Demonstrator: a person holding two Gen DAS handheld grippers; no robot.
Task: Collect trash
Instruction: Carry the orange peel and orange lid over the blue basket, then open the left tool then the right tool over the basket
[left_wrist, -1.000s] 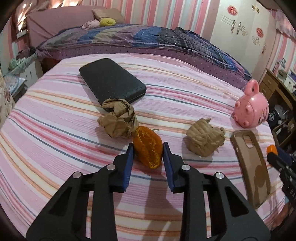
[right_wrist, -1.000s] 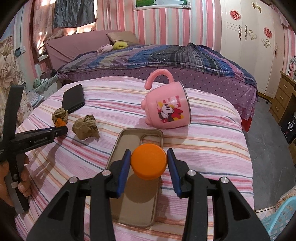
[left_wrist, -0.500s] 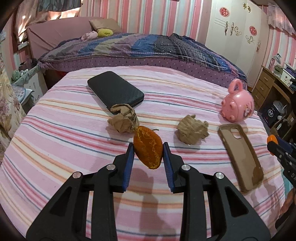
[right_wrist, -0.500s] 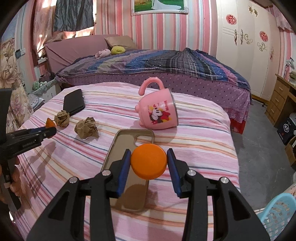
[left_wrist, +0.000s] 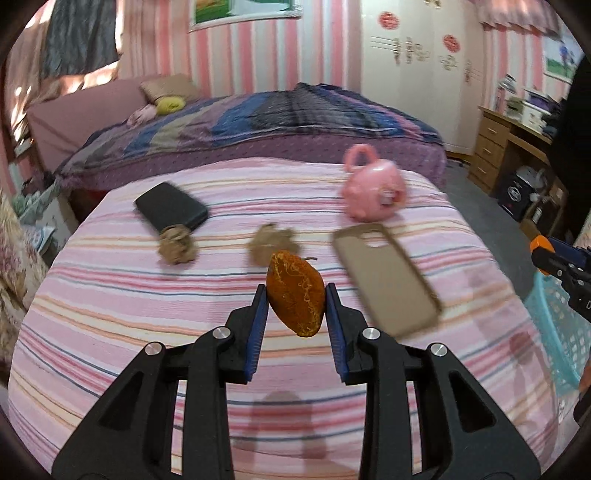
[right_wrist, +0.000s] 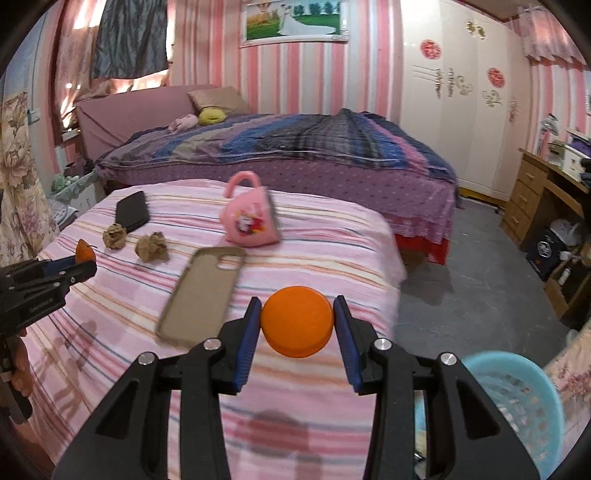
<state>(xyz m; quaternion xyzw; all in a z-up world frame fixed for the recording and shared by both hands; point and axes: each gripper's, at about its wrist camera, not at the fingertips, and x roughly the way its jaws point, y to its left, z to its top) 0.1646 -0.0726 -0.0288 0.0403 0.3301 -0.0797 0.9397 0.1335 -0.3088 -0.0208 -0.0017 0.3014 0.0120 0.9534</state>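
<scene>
My left gripper (left_wrist: 295, 295) is shut on an orange peel (left_wrist: 295, 295) and holds it above the striped table (left_wrist: 110, 295). My right gripper (right_wrist: 297, 321) is shut on a round orange cap (right_wrist: 297, 321), held above the table's right part, near a light blue basket (right_wrist: 517, 398). Two crumpled brown paper balls (left_wrist: 177, 243) (left_wrist: 271, 243) lie on the table. They show in the right wrist view too (right_wrist: 114, 236) (right_wrist: 151, 247). The basket also shows at the right edge of the left wrist view (left_wrist: 554, 332).
A black phone (left_wrist: 170, 210), a pink mug on its side (left_wrist: 373, 195) and a tan phone case (left_wrist: 384, 277) lie on the table. A bed (right_wrist: 295, 155) stands behind. A wooden desk (right_wrist: 546, 192) is at the right, grey floor (right_wrist: 461, 277) between.
Both grippers have risen and pulled back from the table with their loads. The left lifted the peel off the cloth. The blue basket has come into view at the right.
</scene>
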